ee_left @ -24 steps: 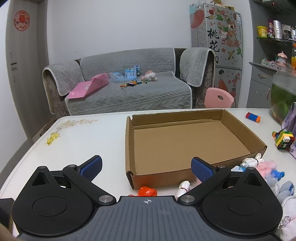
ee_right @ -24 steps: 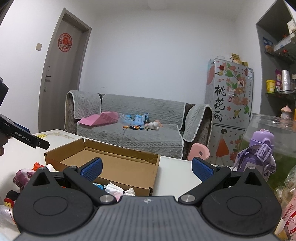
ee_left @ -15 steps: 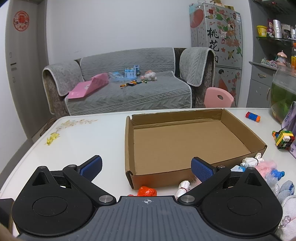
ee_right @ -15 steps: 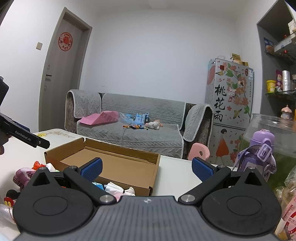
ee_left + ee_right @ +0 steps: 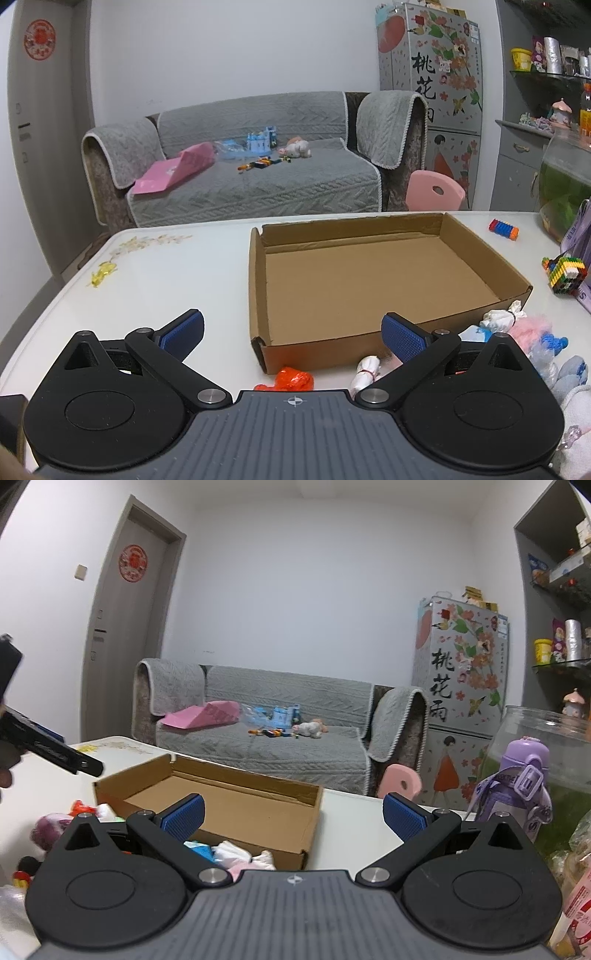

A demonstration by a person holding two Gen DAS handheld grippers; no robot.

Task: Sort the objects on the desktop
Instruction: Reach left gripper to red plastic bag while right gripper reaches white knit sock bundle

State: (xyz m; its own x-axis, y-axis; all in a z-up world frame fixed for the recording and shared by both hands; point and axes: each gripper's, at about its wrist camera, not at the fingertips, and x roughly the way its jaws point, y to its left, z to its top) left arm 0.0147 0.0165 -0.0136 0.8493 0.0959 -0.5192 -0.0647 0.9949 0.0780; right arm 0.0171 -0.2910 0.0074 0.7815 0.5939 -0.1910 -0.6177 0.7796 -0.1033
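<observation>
With both pairs of tongs spread wide and holding nothing, a person pauses over a cluttered white bench [image 5: 166, 280] before the sorting of its small toys gets under way. The left tongs [image 5: 291, 330] hover just short of the near wall of an open cardboard box [image 5: 369, 280], and against the frames from under a second ago almost nothing has shifted: the box is where it was, its floor is bare, and neither tool has closed on anything. That stillness suggests the task stands at its very start, with every item yet to be picked up.

The loose things lie around the box rather than inside it. An orange crumpled toy [image 5: 293, 380] and a white wrapped bundle [image 5: 367, 369] rest just beside its near wall; a second white bundle [image 5: 502, 317] and a pink fluffy toy [image 5: 532, 326] sit by its near right corner. A multicoloured brick block [image 5: 565, 273] lies to the right of the box, and a small red-and-blue brick piece [image 5: 504, 229] rests beyond the far right corner.

Seen from the right tongs [image 5: 293, 814], the box [image 5: 221, 805] sits ahead and to the left, a purple water bottle [image 5: 517, 790] stands well to its right, and the other tool [image 5: 48, 749] pokes in above the box's left end. The orange toy looks the likeliest first pick for the left tongs.
</observation>
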